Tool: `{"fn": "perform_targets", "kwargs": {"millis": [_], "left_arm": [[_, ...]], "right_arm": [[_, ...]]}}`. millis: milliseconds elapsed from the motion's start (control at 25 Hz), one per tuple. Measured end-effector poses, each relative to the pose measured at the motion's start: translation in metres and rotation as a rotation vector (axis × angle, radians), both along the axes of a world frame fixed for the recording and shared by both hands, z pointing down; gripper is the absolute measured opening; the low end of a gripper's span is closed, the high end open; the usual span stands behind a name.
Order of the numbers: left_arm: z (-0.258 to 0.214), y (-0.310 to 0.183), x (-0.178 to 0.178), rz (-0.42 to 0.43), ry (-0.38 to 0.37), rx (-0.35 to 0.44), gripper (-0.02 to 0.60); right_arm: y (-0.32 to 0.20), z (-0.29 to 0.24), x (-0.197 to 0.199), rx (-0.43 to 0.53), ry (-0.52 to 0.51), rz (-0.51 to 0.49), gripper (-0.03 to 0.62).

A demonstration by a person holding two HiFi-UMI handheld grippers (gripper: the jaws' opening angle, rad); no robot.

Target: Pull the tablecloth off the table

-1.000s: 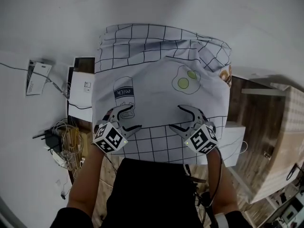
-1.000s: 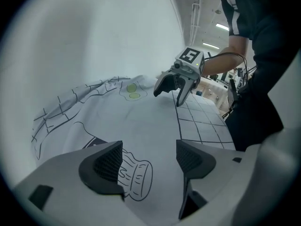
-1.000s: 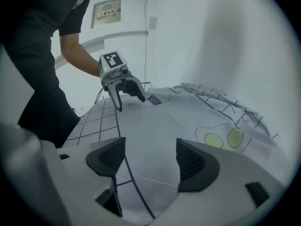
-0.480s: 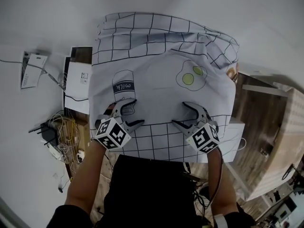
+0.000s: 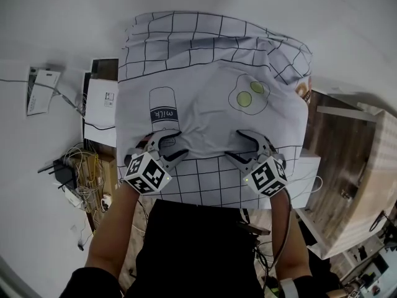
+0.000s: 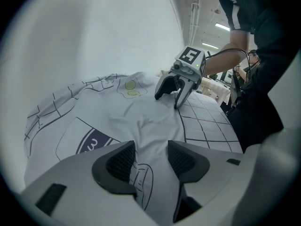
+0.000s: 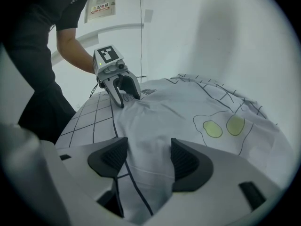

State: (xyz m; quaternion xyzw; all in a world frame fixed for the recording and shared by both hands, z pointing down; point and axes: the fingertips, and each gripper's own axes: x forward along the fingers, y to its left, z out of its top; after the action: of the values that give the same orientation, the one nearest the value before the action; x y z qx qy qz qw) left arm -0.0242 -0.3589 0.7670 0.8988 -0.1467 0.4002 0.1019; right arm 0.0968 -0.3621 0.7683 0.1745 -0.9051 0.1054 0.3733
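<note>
Since a second ago your two grippers sit closer to the milk-bottle and egg prints, and both pairs of jaws stand narrower, with the cloth puckered between them. You have the tablecloth [image 5: 205, 61] covering the whole table top, its grid border draped over the far edge, the left side and the right side, and the near hem hanging down against your dark clothing [image 5: 192, 247]. Beyond the far edge there is only pale, bare surface, so that side lies open. On your left a white box [image 5: 102, 113] and a tangle of cables [image 5: 87, 179] sit close under the hanging edge. On your right wooden flooring [image 5: 322, 141] shows, with another white box [image 5: 307, 185] just beside the hem. Your left gripper [image 5: 177, 143] rests its tips on the cloth just below the milk bottle print [image 5: 164, 110]. Its jaws have just been closing and a raised fold of fabric stands between the pads, yet they are still apart, not clenched. Your right gripper [image 5: 234, 144] sits level with it, well apart from it and below the fried egg print [image 5: 248, 95]. Its jaws are likewise spread, with a soft ridge of cloth gathered between them and no firm pinch. Both grippers rest just inside the line where the plain centre meets the gridded border.
</note>
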Motion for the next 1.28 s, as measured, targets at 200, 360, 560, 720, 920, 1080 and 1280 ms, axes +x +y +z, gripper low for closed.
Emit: {"fn": "perform_targets", "kwargs": {"millis": [200,360,560,720,920,1080,1280], "left_arm": [[0.000,0.008,0.005,0.013,-0.005,-0.015,0.159],[0.000,0.012,0.006,0.001,-0.010,-0.035,0.099],[-0.001,0.018,0.009,0.012,-0.020,-0.054,0.032],[-0.001,0.021,0.010,0.012,-0.026,-0.046,0.020],[-0.019,0.020,0.009,-0.009,0.030,-0.044,0.017],[-0.047,0.019,0.009,-0.030,0.084,0.000,0.017],[-0.080,0.018,0.008,-0.053,0.147,0.021,0.015]], "right_arm": [[0.010,-0.001,-0.004,-0.011,0.000,-0.023,0.213],[0.018,-0.001,-0.009,-0.025,0.002,-0.027,0.115],[0.025,-0.001,-0.011,-0.043,0.005,-0.014,0.045],[0.026,-0.002,-0.011,-0.056,-0.012,0.011,0.032],[0.026,-0.015,-0.010,-0.072,-0.076,0.063,0.025],[0.023,-0.042,-0.010,-0.034,-0.124,0.095,0.023],[0.024,-0.079,-0.007,0.011,-0.152,0.142,0.023]]}}
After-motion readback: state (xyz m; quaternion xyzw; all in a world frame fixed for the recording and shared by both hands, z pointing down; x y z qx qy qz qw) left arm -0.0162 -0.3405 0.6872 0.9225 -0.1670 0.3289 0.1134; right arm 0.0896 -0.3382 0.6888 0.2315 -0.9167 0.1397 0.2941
